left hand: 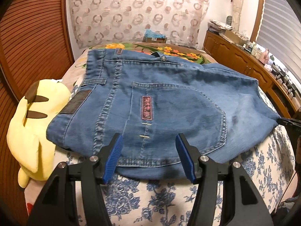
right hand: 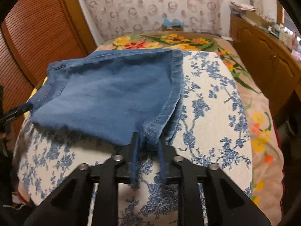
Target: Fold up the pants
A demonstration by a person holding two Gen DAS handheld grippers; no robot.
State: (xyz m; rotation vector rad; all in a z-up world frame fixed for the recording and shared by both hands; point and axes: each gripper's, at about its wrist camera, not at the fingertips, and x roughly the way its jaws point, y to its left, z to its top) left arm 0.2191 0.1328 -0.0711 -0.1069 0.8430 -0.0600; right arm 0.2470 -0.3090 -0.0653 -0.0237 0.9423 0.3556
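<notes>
Blue denim pants (left hand: 169, 101) lie folded on the bed, waistband at the far left, back pocket facing up. My left gripper (left hand: 148, 141) is open, its blue pads just above the near edge of the pants by the pocket, holding nothing. In the right wrist view the folded leg end of the pants (right hand: 112, 98) lies ahead. My right gripper (right hand: 147, 137) is at the near corner of the denim with its fingers close together on the fabric edge. The right gripper also shows at the right edge of the left wrist view (left hand: 289, 122), touching the pants.
A yellow plush toy (left hand: 35, 124) lies left of the pants. The bed has a blue floral cover (right hand: 216, 113) and a flowered blanket (right hand: 169, 39) behind. A wooden cabinet (left hand: 244, 64) runs along the right; louvered wooden doors (left hand: 32, 37) stand on the left.
</notes>
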